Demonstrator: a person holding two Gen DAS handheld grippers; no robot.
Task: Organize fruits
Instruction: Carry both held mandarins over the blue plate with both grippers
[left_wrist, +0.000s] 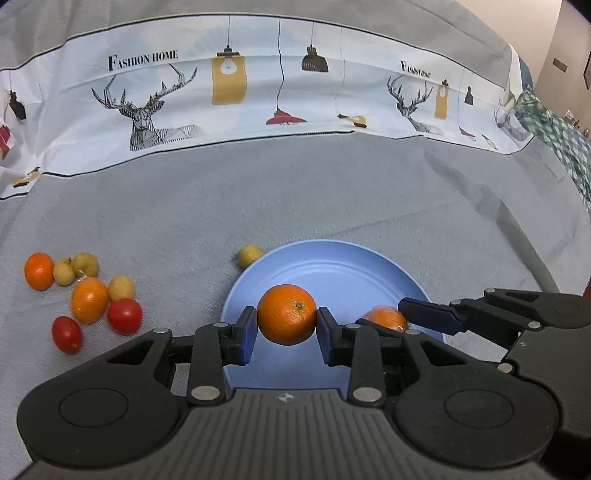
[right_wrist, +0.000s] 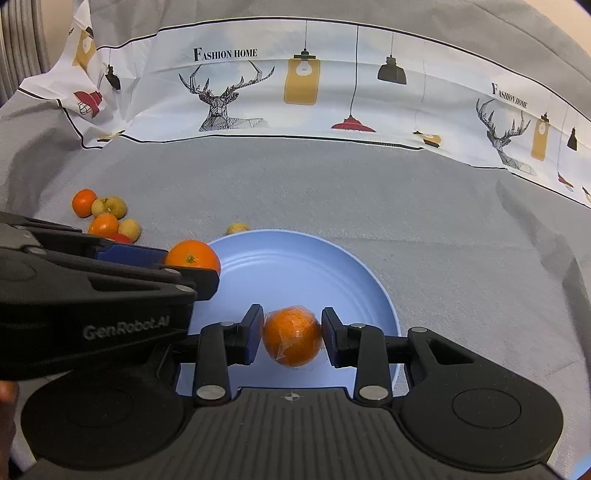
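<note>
L gripper (left_wrist: 286, 326): jaws level, closed on a bare orange (left_wrist: 286, 314), one pad at 9 o'clock of it, other at 3. R gripper (right_wrist: 291, 338): same pose, jaws clamped on a wrapped orange (right_wrist: 293, 336). Grippers side by side, close; R shows at 3 o'clock in L wrist view, L at 9 o'clock in R wrist view.

A grey cloth (left_wrist: 332, 192) covers the table; ahead, a printed band (right_wrist: 295, 92) with deer and lamps reads "Fashion Home".
</note>
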